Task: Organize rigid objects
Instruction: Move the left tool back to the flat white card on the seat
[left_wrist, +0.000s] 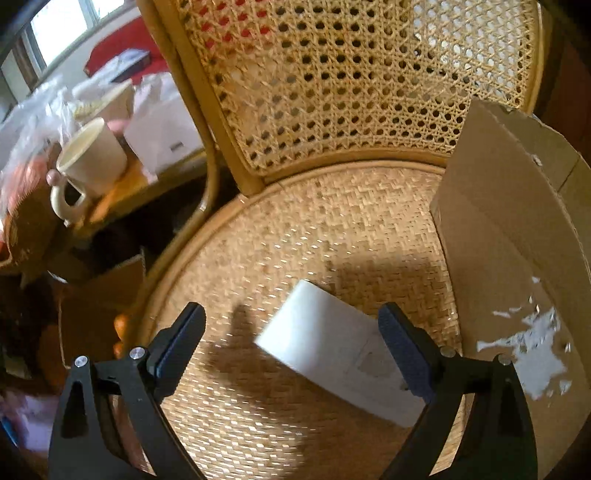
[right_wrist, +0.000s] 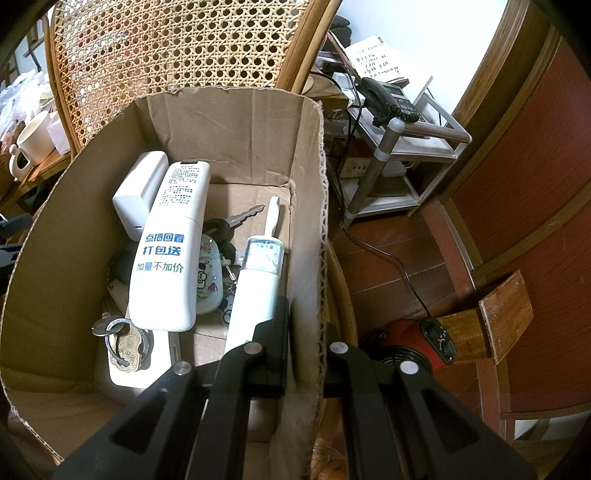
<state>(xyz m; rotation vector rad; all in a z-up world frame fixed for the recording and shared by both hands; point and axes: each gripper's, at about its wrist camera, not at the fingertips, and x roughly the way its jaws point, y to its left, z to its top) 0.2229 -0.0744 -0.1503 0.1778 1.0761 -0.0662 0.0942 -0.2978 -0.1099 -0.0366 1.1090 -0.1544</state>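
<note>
My left gripper has its jaws spread over a white box lying on the rattan chair seat. My right gripper is pinching the cardboard box wall at 3 o'clock, remote control inside.

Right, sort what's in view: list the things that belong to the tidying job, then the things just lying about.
Job:
- white box on the chair seat, between the open left gripper fingers
- cardboard box, its wall pinched by the right gripper
- inside it: remote, lint roller, keys, white case

Lying about:
- mug
- phone
- heater
</note>
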